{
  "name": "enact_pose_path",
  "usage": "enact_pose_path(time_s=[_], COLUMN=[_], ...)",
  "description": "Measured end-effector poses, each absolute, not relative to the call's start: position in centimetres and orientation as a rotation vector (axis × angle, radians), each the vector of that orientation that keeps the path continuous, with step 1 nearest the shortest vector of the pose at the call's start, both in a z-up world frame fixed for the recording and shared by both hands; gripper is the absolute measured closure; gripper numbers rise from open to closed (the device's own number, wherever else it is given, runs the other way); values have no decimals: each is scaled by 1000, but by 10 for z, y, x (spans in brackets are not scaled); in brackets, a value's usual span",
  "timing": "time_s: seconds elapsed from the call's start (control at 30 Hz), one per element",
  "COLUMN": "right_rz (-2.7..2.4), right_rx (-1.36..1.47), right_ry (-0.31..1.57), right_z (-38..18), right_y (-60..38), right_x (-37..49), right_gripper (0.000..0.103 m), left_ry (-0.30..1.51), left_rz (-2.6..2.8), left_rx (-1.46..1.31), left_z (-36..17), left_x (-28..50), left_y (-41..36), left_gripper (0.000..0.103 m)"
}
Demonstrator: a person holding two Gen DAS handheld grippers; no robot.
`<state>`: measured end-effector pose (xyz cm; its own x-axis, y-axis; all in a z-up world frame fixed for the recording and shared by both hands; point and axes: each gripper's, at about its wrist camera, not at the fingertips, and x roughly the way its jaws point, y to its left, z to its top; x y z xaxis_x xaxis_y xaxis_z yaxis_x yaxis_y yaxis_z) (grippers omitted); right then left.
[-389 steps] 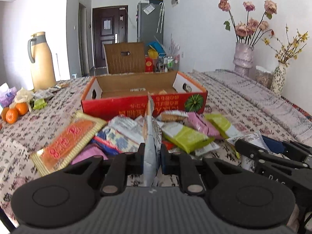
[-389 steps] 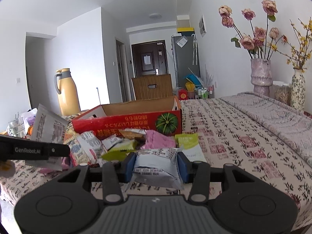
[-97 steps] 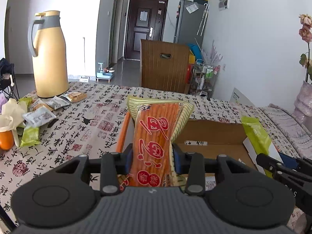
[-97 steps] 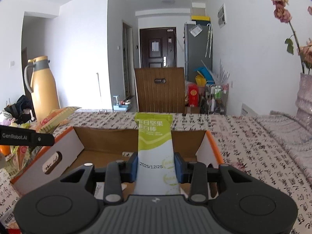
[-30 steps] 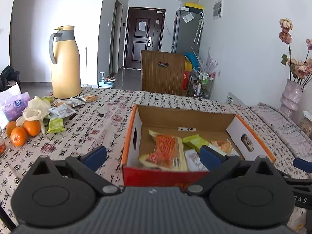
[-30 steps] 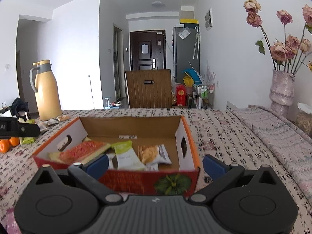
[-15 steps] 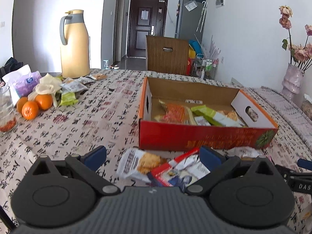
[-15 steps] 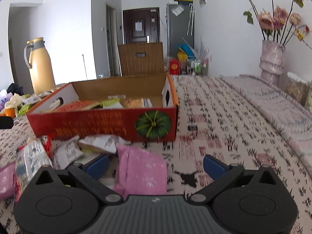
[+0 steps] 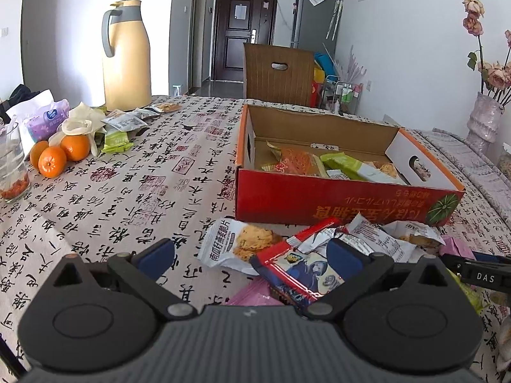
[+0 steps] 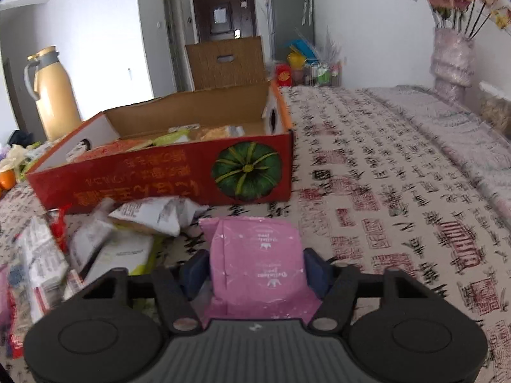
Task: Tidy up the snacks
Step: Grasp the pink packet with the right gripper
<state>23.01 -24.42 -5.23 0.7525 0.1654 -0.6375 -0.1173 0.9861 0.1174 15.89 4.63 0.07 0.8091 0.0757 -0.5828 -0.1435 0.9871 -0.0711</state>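
The red cardboard box stands open on the table with several snack packets inside. In front of it lies a pile of loose packets. My right gripper sits low over the table and its jaws are closing. A pink packet is between them, and both pads touch its sides. My left gripper is wide open above a red and blue packet and a white cracker packet, gripping neither. One of my right gripper's fingers shows at the right edge of the left wrist view.
A yellow thermos, oranges, a glass and more packets sit at the table's left. A vase of dried flowers stands at the far right. Beyond the table stands a wooden chair. More loose packets lie left of the pink one.
Both grippers came down from over the box to the pile in front of it. The right jaws, wide open before, have closed in on the pink packet.
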Motion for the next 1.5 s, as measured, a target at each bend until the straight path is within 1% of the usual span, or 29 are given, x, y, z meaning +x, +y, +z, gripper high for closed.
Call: enact_pose_path(time_s=[0.3,0.93,1.5], right_rz=[152,122,121], right_rx=[34,45,81], right_ry=[666,513,466], right_z=[-53,-31,-35], right_y=[-239,-252,-268], right_x=[224,185,145], right_gripper=[42,42,42], left_ry=[626,651,731], left_rz=[116,110,183], left_rx=[-108,-102,-81], left_z=[1,1,-14], left_x=[159,145,129], left_y=[42,35,27], left_gripper=[0,0,0])
